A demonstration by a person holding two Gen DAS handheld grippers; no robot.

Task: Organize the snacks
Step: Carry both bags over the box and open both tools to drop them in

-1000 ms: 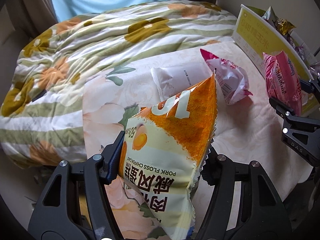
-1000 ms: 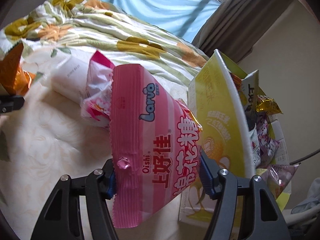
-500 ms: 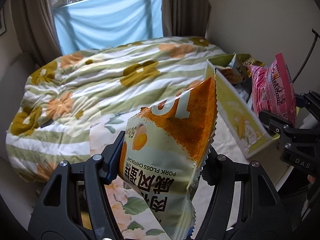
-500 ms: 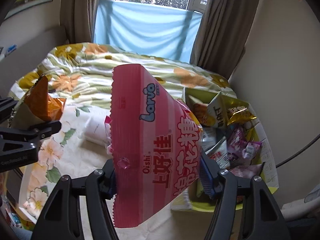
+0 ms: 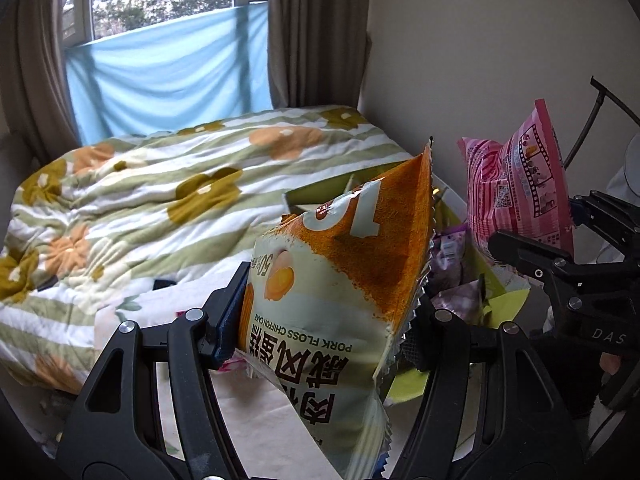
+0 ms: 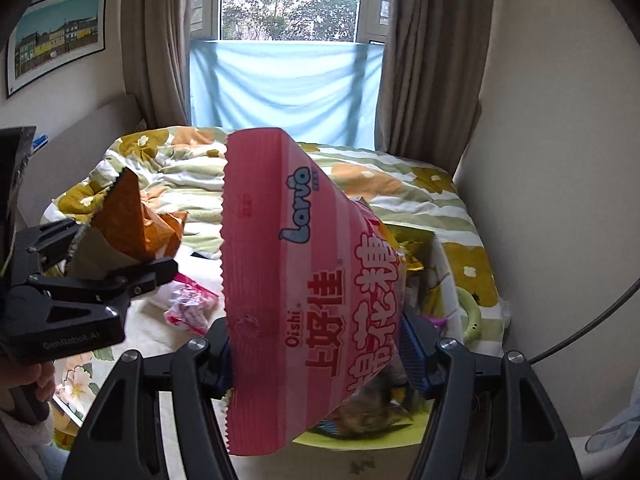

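We hold two bags upright above the bed, left gripper clamping the cake bag, right gripper clamping the pink bag (nearer the snack box, below right).

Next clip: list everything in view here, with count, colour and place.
Pork floss cake bag: 1, orange and cream, in the left claw.
Oishi marshmallow bag: 1, pink striped, in the right claw.
Snack box: 1, yellow-green, on the bed by the wall, holding packets.
Small packet: 1, pink and white, on the sheet.
Quilt: 1, green-striped floral, on the bed.
Framed picture: 1, on the wall.
Left claw: black, shut on its bag.
Right claw: black, shut on its bag.
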